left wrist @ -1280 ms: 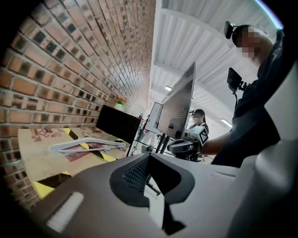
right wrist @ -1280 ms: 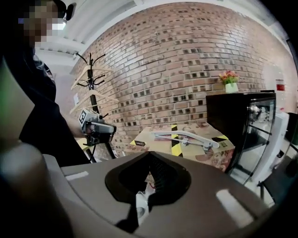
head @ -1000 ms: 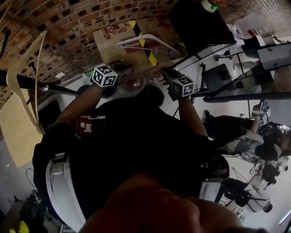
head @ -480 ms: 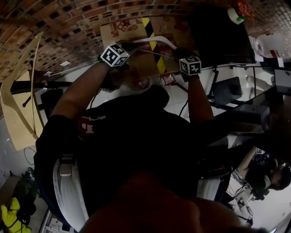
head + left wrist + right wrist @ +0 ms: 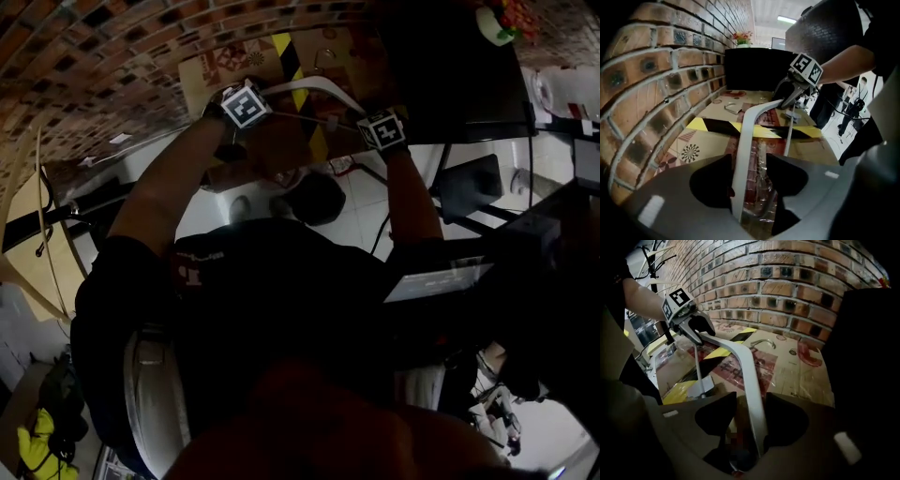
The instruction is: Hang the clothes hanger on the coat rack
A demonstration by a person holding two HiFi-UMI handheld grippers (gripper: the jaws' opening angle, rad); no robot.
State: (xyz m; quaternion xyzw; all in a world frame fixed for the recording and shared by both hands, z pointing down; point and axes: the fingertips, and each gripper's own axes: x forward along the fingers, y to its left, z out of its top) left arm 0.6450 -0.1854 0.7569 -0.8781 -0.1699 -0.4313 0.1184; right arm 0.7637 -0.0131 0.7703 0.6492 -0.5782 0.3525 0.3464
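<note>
Under the brick wall (image 5: 656,70) sits a cardboard box (image 5: 698,145) crossed by yellow-and-black tape. The white clothes hanger (image 5: 745,140) lies on the box's top, with its hook towards the wall. The left gripper (image 5: 749,161) and right gripper (image 5: 751,401) each straddle one shoulder end. Their jaws have just been opening and stand wide, gripping nothing yet. To grasp well, both should probably centre on the arm, close together and lift evenly, so the hook stays free for the coat rack.
</note>
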